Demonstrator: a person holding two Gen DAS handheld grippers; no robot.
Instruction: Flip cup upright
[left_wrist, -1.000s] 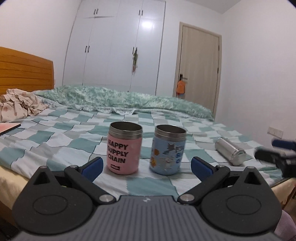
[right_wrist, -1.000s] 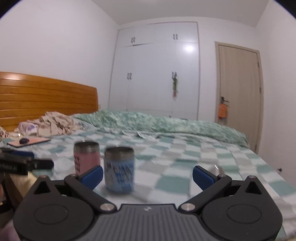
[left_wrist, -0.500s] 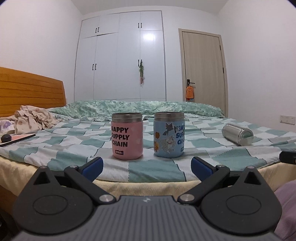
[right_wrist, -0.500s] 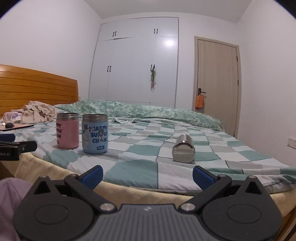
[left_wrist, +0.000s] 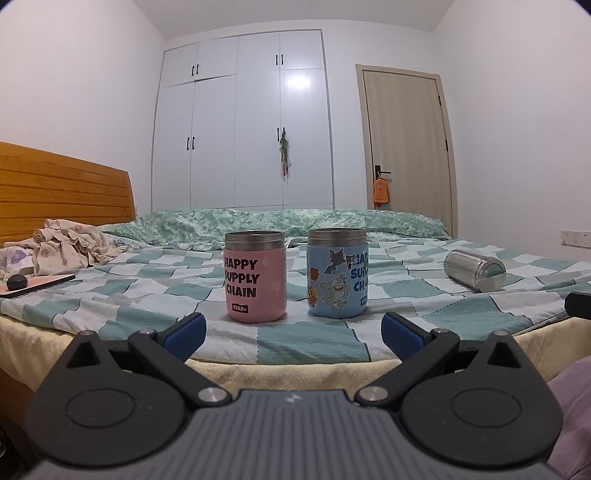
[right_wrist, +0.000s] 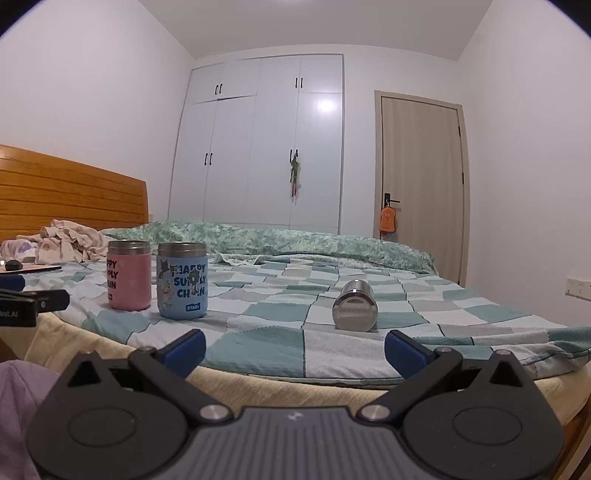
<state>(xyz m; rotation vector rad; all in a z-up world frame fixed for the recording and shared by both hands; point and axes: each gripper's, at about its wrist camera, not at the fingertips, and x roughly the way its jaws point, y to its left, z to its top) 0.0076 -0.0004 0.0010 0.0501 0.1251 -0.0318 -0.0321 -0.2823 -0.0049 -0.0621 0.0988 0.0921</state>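
Three cups on a checked bedspread (left_wrist: 303, 339), two upright, one down.

The pink cup (left_wrist: 255, 276) and blue cup (left_wrist: 337, 272) stand side by side; one steel cup (right_wrist: 355, 305) lies toppled apart. Left gripper (left_wrist: 293, 328) and right gripper (right_wrist: 294, 345) hover spread, empty.

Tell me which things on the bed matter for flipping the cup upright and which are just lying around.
For the job:
steel cup, lying on its side
right hand-held gripper, open, nearest it

Just lying about:
pink cup, upright
blue cup, upright
clothes
quilt
left hand-held gripper, open
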